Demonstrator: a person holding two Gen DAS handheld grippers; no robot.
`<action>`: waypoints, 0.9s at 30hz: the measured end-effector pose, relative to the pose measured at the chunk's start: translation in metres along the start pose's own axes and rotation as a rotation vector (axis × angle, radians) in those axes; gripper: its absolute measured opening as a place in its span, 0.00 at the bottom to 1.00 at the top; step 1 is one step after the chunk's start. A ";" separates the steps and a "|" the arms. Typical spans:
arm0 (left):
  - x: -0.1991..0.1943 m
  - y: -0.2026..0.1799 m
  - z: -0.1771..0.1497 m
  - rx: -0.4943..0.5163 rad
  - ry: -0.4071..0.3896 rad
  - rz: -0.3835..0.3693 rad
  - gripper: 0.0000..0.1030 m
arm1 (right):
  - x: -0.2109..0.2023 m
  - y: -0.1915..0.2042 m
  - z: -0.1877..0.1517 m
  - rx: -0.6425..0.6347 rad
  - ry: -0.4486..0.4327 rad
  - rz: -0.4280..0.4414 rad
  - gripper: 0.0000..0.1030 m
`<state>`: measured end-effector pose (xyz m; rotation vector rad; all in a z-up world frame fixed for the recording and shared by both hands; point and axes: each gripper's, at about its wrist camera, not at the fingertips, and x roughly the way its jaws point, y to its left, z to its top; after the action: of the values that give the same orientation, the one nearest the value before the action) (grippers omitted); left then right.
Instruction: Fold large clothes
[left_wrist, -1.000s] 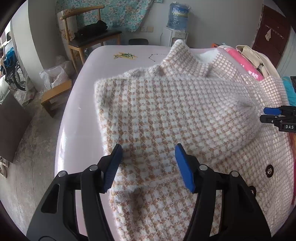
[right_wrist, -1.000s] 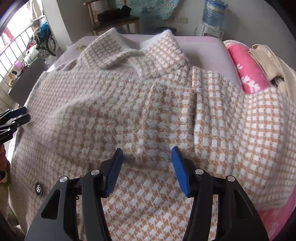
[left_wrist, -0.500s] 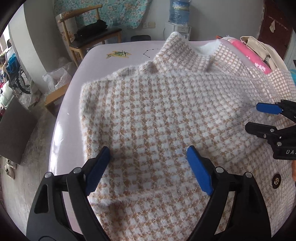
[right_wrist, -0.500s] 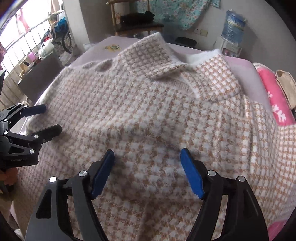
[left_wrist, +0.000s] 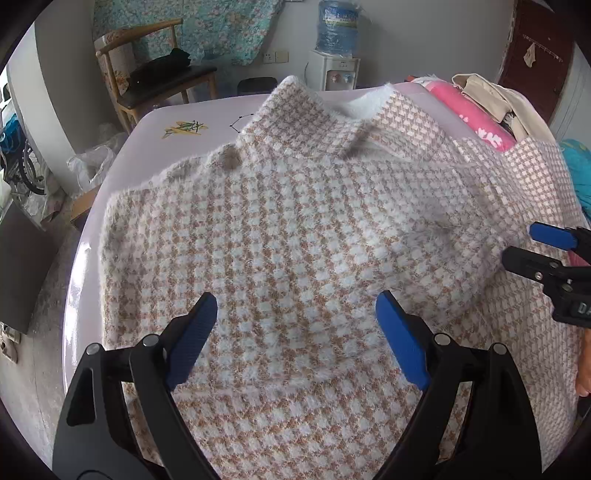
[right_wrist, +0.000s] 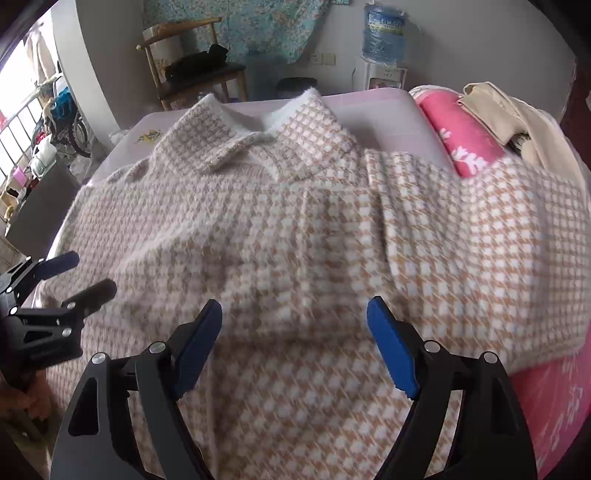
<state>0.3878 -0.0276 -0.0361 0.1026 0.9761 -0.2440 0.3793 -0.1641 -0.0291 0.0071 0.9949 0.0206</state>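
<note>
Fuzzy checked sweater (left_wrist: 295, 236) lies spread on the pink desk (left_wrist: 155, 147). Soft, bulky, limp; best pinched at an edge. Left hand-held gripper (left_wrist: 295, 317) and right hand-held gripper (right_wrist: 295, 325) opening wide, holding nothing.

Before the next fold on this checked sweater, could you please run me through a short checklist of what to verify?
1. Left gripper free of fabric: ok, jaws opening, nothing between the pads.
2. Right gripper free of fabric: ok, jaws opening, nothing pinched.
3. Checked sweater lying on the table: ok.
4. Collar spread out at the far end: ok.
5. Right side lying flat: not ok, it rides up on the pink bundle.
6. Hem position: cannot tell, hidden below the grippers.
</note>
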 end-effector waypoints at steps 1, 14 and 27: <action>0.003 -0.002 -0.001 0.004 0.009 0.004 0.82 | -0.004 -0.003 -0.007 -0.002 0.003 -0.009 0.80; 0.017 0.002 -0.011 -0.051 0.035 0.045 0.92 | 0.005 -0.030 -0.073 -0.024 0.060 -0.105 0.94; 0.016 0.002 -0.012 -0.059 0.037 0.054 0.93 | -0.008 -0.041 -0.066 -0.017 0.117 -0.045 0.94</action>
<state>0.3870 -0.0261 -0.0559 0.0791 1.0150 -0.1639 0.3203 -0.2056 -0.0591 -0.0324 1.1119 -0.0122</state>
